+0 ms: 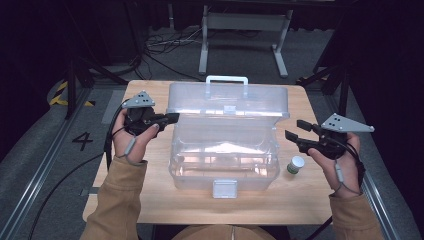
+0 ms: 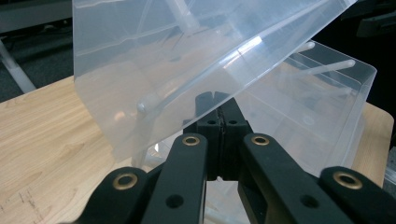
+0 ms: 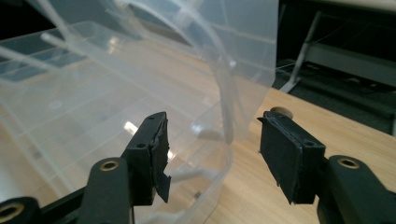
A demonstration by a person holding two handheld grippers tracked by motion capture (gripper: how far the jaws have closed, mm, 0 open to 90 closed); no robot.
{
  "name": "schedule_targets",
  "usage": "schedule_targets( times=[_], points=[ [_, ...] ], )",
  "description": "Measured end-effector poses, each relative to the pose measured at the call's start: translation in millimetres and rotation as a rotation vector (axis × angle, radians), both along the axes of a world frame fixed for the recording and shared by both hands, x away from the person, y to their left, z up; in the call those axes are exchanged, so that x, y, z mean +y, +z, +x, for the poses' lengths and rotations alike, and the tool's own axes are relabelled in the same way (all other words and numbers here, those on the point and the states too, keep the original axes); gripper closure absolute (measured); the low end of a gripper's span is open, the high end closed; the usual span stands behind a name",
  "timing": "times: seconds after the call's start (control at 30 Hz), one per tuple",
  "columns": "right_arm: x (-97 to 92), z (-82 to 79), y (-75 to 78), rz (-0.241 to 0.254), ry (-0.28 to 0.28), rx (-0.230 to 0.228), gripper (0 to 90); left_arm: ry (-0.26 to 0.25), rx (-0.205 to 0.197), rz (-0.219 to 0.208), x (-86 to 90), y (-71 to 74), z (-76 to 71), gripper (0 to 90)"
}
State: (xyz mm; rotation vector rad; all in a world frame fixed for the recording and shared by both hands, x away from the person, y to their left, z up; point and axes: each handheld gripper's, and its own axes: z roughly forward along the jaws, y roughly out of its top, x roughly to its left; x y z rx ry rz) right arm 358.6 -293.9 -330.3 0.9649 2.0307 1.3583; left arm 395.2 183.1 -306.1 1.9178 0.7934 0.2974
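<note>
1. High view: the wooden table (image 1: 150,200) is cut off at its near edge by the person's sleeves, and the dark floor beyond it is hard to read.
2. On the table's middle stands a clear plastic box (image 1: 222,165), its lid (image 1: 227,102) raised toward the far side with a white handle (image 1: 227,80) on top. Glare on the walls blurs the inside; nothing clear lies in it.
3. A white latch (image 1: 224,188) hangs on the near wall.
4. The left gripper (image 1: 170,118), at the box's left, has its jaws clenched together with the tips at the lid's left edge; whether they pinch that edge I cannot tell.
5. The right gripper (image 1: 295,129), at the right, is released, with jaws apart and nothing pressed between them.
6. A small white-capped bottle (image 1: 296,164) stands near the box's right wall, just beside the right gripper.
</note>
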Motion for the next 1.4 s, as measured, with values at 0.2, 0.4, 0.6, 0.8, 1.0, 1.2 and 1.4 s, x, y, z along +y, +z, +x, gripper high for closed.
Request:
schedule_targets(
  times=[0.2,0.4,0.6,0.8,1.0,1.2,1.4],
  points=[
    [8.9,3.7,1.7,0.001,-0.047,-0.061,38.8,-0.007,0.000,0.002,-2.1,1.2,4.1,90.0],
    [16.4,11.1,2.0,0.006,-0.078,-0.079,38.9,-0.010,0.000,-0.004,-2.8,1.3,6.1,90.0],
    [26.4,16.1,4.9,0.024,-0.097,-0.100,39.9,-0.007,-0.003,-0.001,-3.0,1.8,6.7,90.0],
    [33.7,21.0,7.0,0.030,-0.149,-0.133,47.6,-0.009,-0.005,0.001,-2.9,2.1,6.3,90.0],
    [38.6,25.1,6.7,0.027,-0.185,-0.161,51.7,-0.011,-0.004,-0.001,-2.7,2.0,6.7,90.0],
    [44.6,28.8,6.5,0.042,-0.215,-0.194,52.5,-0.012,-0.006,-0.003,-3.1,2.0,7.0,90.0],
    [48.8,31.0,4.4,0.066,-0.233,-0.197,59.4,-0.015,-0.005,-0.003,-3.3,1.8,6.9,90.0]
  ],
)
